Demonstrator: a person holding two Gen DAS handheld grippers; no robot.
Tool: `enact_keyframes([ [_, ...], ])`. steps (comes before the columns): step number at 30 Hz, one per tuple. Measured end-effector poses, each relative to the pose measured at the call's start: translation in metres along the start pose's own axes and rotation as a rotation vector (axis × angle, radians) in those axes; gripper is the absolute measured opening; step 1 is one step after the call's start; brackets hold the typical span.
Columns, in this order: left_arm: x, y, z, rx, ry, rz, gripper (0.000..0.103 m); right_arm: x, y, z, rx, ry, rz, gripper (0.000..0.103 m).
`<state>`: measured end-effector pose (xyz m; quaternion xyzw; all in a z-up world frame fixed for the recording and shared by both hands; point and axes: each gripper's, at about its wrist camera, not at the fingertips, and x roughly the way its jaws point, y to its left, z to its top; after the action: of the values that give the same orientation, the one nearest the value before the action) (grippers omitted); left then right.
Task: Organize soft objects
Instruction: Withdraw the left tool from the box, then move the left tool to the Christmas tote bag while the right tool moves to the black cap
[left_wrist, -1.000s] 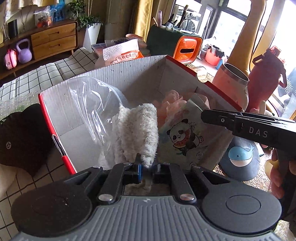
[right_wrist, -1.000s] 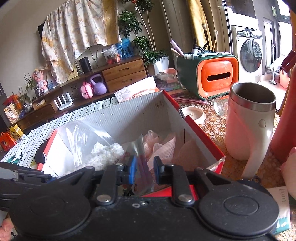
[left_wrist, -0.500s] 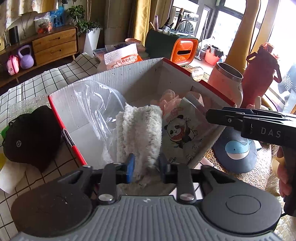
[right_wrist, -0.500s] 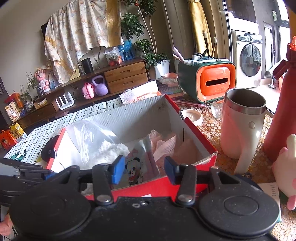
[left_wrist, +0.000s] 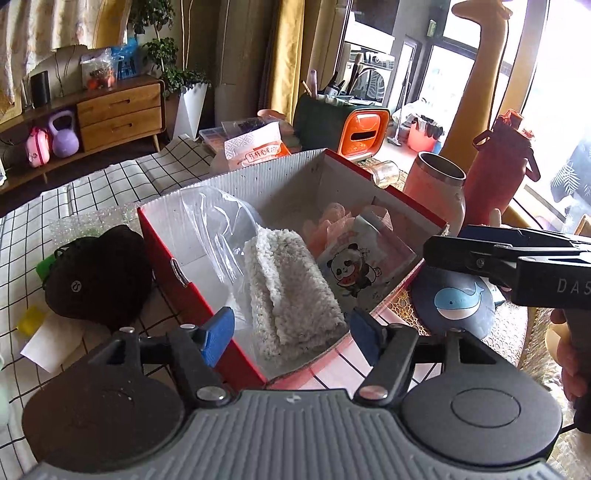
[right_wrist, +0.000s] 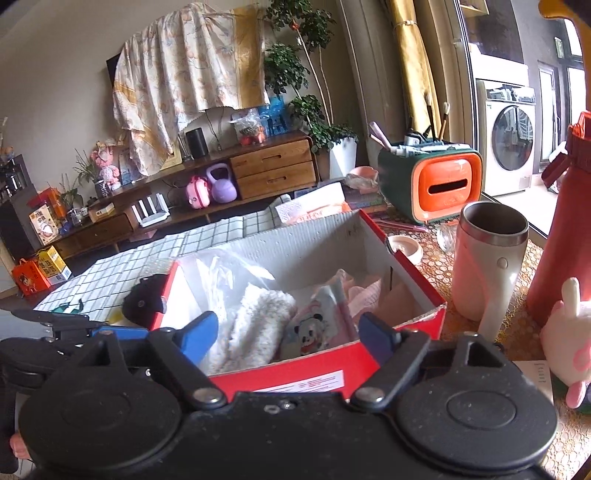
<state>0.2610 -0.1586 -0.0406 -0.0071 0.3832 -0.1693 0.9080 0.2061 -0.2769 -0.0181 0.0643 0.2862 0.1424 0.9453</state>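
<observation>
— What's on the right?
— A steel-rimmed mug (right_wrist: 489, 266), a red bottle (right_wrist: 569, 236) just beside it, a pink plush (right_wrist: 565, 347) in front.
— Further back?
— An orange-faced holder (right_wrist: 443, 184) with brushes, a washing machine (right_wrist: 511, 136) behind.
— On the left?
— A black cap (left_wrist: 96, 273) on checked cloth (left_wrist: 110, 181); a purple kettlebell (right_wrist: 221, 184) under the sideboard (right_wrist: 273, 166).

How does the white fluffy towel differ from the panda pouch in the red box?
The white fluffy towel is plain and shaggy; the panda pouch is smooth, with a cartoon print. The towel looks bigger and sits within a clear plastic bag; the pouch does not. Both lie in the red box, side by side.
</observation>
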Motion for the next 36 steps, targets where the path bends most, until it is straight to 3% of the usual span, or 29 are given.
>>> enact_keyframes([
  [12,-0.068,0.016,-0.016,-0.003,-0.094,0.028,0.083,-0.04,0.052,-0.002,-0.048,-0.059,0.074,0.102],
  [18,-0.102,0.037,-0.027,-0.048,-0.127,0.054,0.085,-0.048,0.081,-0.004,-0.074,-0.067,0.128,0.103],
  [22,-0.123,0.054,-0.035,-0.077,-0.15,0.066,0.1,-0.049,0.106,-0.007,-0.096,-0.069,0.166,0.103],
  [36,-0.186,0.123,-0.067,-0.173,-0.233,0.138,0.103,-0.031,0.178,-0.015,-0.166,-0.035,0.263,0.103],
])
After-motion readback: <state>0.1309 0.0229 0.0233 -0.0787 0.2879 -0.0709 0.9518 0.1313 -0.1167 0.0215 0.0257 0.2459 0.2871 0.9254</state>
